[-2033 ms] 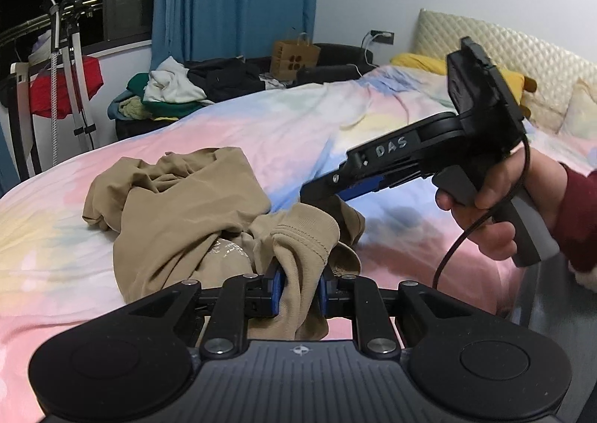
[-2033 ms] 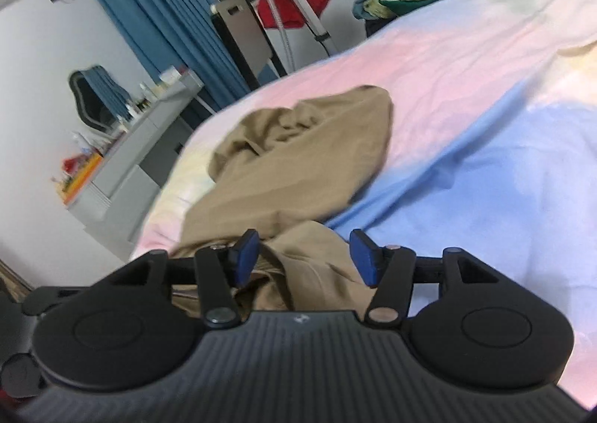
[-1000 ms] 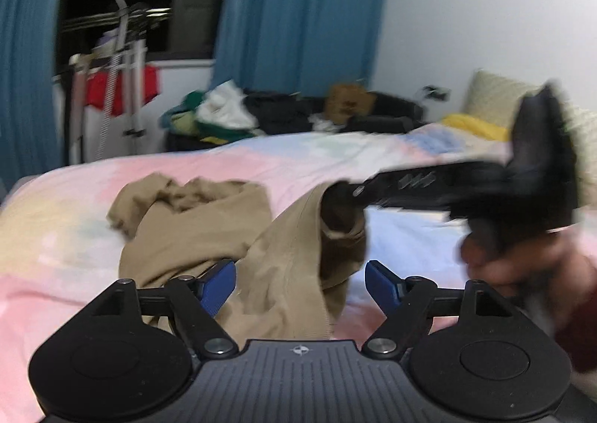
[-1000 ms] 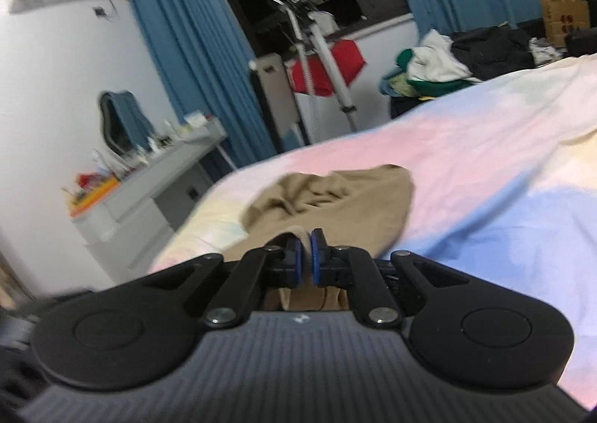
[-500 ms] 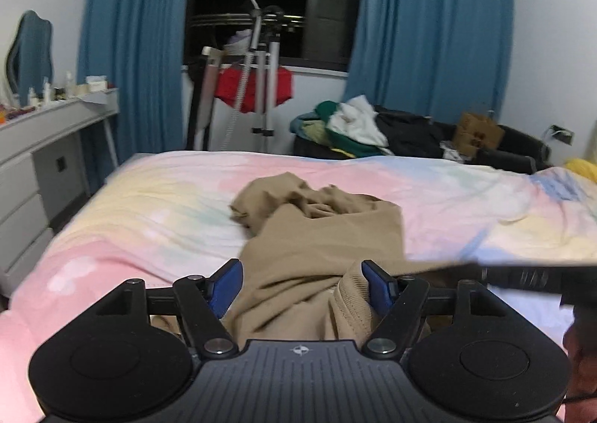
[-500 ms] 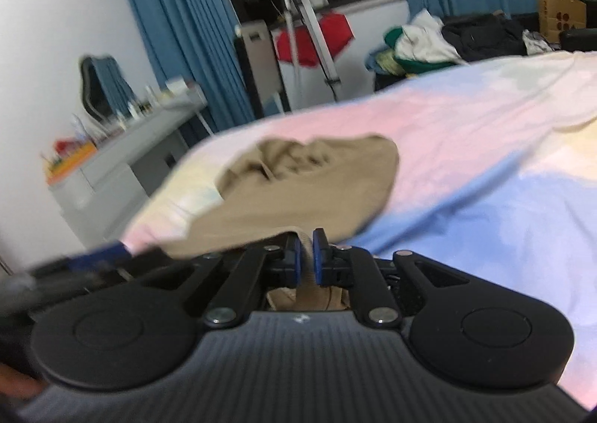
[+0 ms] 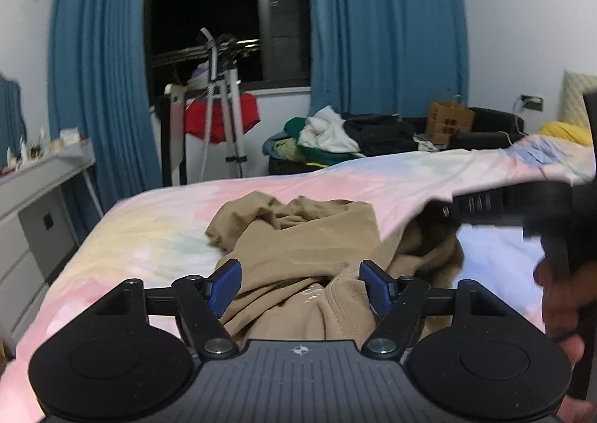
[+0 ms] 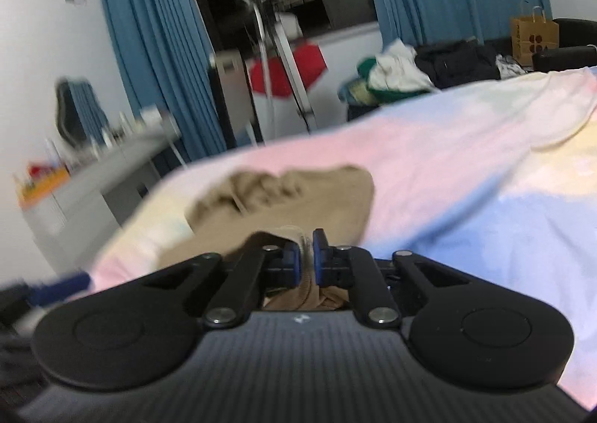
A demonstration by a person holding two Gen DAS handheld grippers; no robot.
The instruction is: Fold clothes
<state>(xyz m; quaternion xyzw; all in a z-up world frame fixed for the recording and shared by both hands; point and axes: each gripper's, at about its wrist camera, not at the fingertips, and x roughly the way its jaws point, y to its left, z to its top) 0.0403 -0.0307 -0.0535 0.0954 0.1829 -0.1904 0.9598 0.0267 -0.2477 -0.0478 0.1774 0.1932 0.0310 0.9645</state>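
Tan sweatshirt (image 7: pixel 298 247): soft, limp, light; right gripper (image 8: pixel 306 259) pinches one edge, left gripper (image 7: pixel 300 283) spread wide, should take the ribbed hem.

garment (image 7: pixel 298 255): tan knit cloth, matt, creased
bedsheet (image 7: pixel 156 232): soft pastel cloth, matt
left gripper (image 7: pixel 298 288): matt black plastic, ribbed housing, blue pads
curtains (image 7: pixel 384 24): blue cloth, pleated
bag (image 8: pixel 533 37): brown paper

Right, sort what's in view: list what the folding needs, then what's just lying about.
Needed: tan garment; bed; right gripper, fingers shut on the garment; left gripper, open.

Lying about: clothes pile; paper bag; red cloth on rack; desk.
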